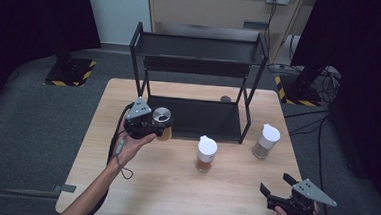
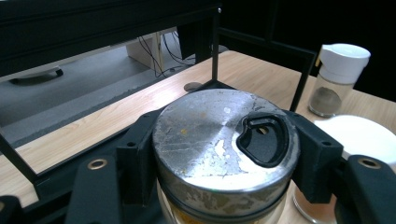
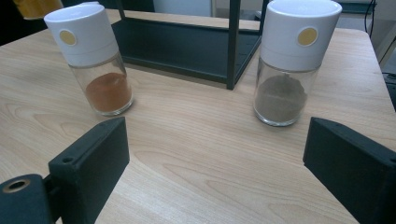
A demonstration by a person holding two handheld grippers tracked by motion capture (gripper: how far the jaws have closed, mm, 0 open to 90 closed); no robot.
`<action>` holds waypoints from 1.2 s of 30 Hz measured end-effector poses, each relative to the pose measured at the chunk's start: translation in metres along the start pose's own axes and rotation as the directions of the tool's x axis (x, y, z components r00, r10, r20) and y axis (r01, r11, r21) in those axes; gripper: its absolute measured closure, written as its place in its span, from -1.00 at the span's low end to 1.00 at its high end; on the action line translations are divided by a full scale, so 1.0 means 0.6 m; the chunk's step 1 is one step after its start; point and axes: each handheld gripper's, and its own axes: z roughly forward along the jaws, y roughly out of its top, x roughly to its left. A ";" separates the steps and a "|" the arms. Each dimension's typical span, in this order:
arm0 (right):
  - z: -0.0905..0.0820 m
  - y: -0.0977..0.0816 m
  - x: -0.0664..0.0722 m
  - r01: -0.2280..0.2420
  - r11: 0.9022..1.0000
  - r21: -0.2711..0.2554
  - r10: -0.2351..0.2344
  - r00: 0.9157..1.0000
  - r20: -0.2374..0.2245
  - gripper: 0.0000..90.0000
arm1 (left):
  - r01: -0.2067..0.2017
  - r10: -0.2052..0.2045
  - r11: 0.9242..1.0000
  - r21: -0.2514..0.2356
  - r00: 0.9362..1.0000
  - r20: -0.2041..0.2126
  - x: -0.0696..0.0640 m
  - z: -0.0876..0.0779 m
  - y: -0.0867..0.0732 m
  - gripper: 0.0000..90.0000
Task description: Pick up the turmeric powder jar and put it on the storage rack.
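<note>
My left gripper is shut on a jar with a worn silver metal lid, held off the table just in front of the black rack's lower shelf. The left gripper view looks down on that lid, which has a black pour flap, with a jaw pressed against each side. A spice shaker with orange-brown powder and a white cap stands at the table's middle. A second shaker with grey-brown powder stands to its right. My right gripper stands open near the front right corner, nothing between its jaws.
A black two-tier metal rack occupies the back of the wooden table. A small round dark object lies on the table behind the rack's lower shelf. Dark carpet floor surrounds the table, with stand bases at both back sides.
</note>
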 end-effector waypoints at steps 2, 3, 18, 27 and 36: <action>0.000 0.000 0.000 0.000 1.000 -0.001 0.000 1.000 0.000 -0.85 | -0.003 0.003 1.000 0.002 1.000 -0.013 0.001 0.007 0.004 -0.25; 0.000 0.000 0.000 -0.001 1.000 -0.001 0.001 1.000 -0.001 -0.85 | -0.001 0.001 1.000 0.001 1.000 -0.019 0.002 0.010 0.005 -0.25; 0.000 -0.001 -0.002 -0.003 1.000 -0.003 0.003 1.000 -0.005 -0.85 | 0.036 -0.035 0.999 0.007 0.994 -0.104 0.013 0.063 0.006 -0.25; -0.001 -0.002 -0.004 -0.004 1.000 -0.005 0.004 1.000 -0.009 -0.85 | 0.067 -0.065 0.998 0.009 0.986 -0.154 0.021 0.103 -0.019 -0.25; -0.001 -0.003 -0.005 -0.009 1.000 -0.009 0.009 1.000 -0.009 -0.85 | 0.085 -0.081 0.996 0.013 0.981 -0.178 0.025 0.131 -0.036 -0.25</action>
